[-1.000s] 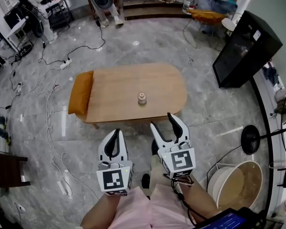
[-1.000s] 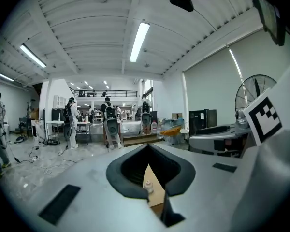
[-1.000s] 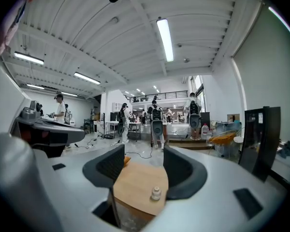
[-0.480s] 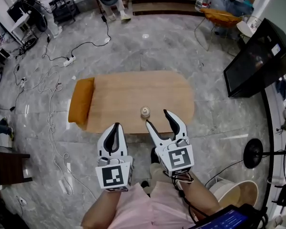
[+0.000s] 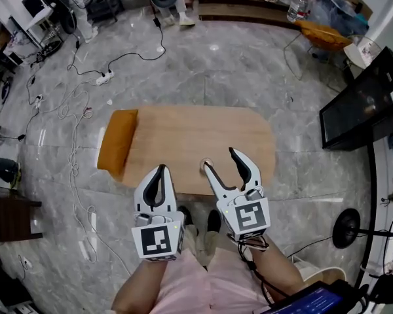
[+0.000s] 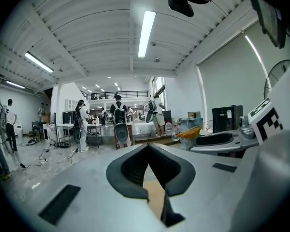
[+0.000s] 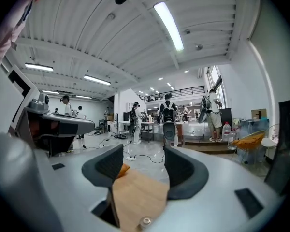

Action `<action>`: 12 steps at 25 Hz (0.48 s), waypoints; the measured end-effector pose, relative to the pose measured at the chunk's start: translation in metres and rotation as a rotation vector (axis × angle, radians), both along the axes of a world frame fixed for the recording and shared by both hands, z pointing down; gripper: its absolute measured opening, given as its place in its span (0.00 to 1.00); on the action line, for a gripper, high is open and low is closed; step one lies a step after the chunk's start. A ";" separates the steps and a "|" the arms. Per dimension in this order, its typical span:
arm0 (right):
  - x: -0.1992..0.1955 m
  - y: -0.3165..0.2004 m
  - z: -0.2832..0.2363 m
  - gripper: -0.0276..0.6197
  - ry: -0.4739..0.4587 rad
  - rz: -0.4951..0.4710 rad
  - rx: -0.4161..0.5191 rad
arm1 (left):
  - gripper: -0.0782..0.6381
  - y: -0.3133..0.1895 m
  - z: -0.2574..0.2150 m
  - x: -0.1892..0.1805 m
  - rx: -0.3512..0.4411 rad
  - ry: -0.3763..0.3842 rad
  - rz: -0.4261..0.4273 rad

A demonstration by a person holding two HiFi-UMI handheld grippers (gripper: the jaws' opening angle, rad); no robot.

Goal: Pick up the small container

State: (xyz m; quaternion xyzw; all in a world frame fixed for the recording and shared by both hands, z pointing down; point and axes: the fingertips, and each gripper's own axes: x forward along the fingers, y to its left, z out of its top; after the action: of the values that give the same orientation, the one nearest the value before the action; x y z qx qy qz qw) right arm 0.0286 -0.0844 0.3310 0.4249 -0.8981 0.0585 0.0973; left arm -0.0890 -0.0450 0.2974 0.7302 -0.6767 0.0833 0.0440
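The small container (image 5: 204,165) is a pale, round, lidded pot near the front edge of the wooden table (image 5: 183,136). In the head view my right gripper (image 5: 220,160) is open, and its left finger partly covers the pot. In the right gripper view the container (image 7: 145,221) shows at the bottom edge, low between the open gripper's (image 7: 142,153) jaws and nearer than their tips, with the table (image 7: 135,192) beyond. My left gripper (image 5: 160,170) is shut on nothing, over the table's front edge to the left of the pot. In the left gripper view its jaw tips (image 6: 148,148) meet.
An orange cushion (image 5: 116,139) lies on the table's left end. A black screen (image 5: 367,106) stands to the right and a round lamp base (image 5: 346,227) sits on the floor. Cables (image 5: 72,110) trail over the marble floor at left. People stand in the distance (image 7: 168,117).
The view has closed in on the table. Both grippers have advanced from over the floor to the table's front edge, and the right gripper's jaws now reach the container.
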 end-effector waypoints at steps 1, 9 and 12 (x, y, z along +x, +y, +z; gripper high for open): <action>-0.003 -0.003 0.004 0.46 0.003 -0.001 -0.004 | 0.13 -0.004 0.003 -0.004 -0.004 0.000 -0.002; -0.020 -0.032 0.064 0.47 0.031 0.008 -0.045 | 0.13 -0.037 0.058 -0.018 -0.061 0.026 0.043; -0.033 -0.052 0.110 0.49 0.050 0.007 -0.071 | 0.13 -0.061 0.102 -0.029 -0.118 0.041 0.061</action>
State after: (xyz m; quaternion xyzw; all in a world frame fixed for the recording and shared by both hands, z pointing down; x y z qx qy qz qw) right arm -0.0040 -0.1365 0.4409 0.4258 -0.8912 0.0801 0.1345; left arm -0.1184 -0.1055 0.3992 0.7481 -0.6472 0.1090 0.0983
